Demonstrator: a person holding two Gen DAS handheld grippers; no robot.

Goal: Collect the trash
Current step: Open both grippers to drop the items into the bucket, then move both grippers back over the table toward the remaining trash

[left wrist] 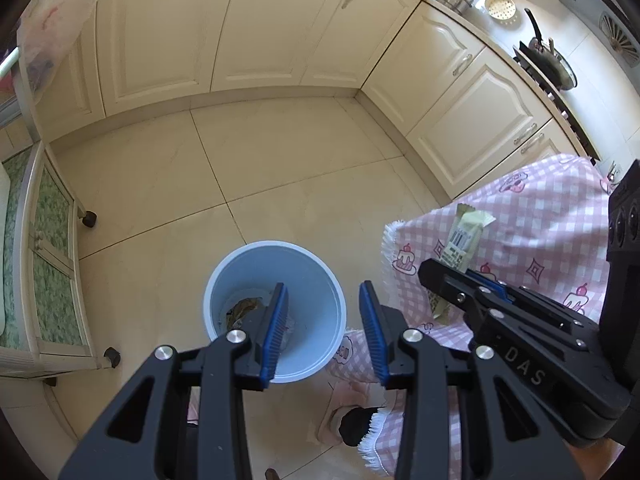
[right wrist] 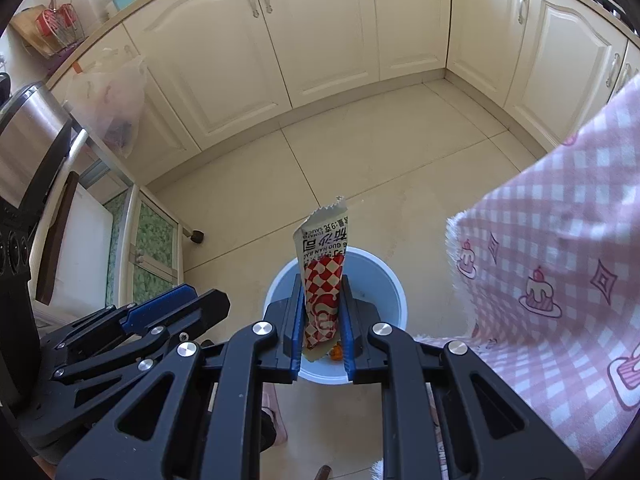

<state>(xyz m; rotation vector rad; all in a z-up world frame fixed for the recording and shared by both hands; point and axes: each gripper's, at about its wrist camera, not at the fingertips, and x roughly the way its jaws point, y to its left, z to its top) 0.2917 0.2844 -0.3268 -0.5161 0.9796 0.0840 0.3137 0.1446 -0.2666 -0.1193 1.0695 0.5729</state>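
Note:
A light blue trash bin (left wrist: pixel 312 276) stands on the tiled floor with some trash at its bottom (left wrist: pixel 244 308). My left gripper (left wrist: pixel 324 312) is open and empty above the bin. My right gripper (right wrist: pixel 322 304) is shut on a red-and-white checkered sauce packet (right wrist: pixel 324 276) and holds it upright over the bin (right wrist: pixel 384 280). In the left wrist view the right gripper (left wrist: pixel 452 276) shows at the right with the packet's back (left wrist: pixel 464 236) sticking out of it. The left gripper (right wrist: pixel 192 300) shows at the lower left of the right wrist view.
A table with a pink checkered cloth (left wrist: pixel 552 216) is to the right of the bin. Cream cabinets (left wrist: pixel 280 28) line the far walls. A wheeled cart (left wrist: pixel 52 264) with green glass doors stands at the left. A plastic bag (right wrist: pixel 108 100) hangs near it.

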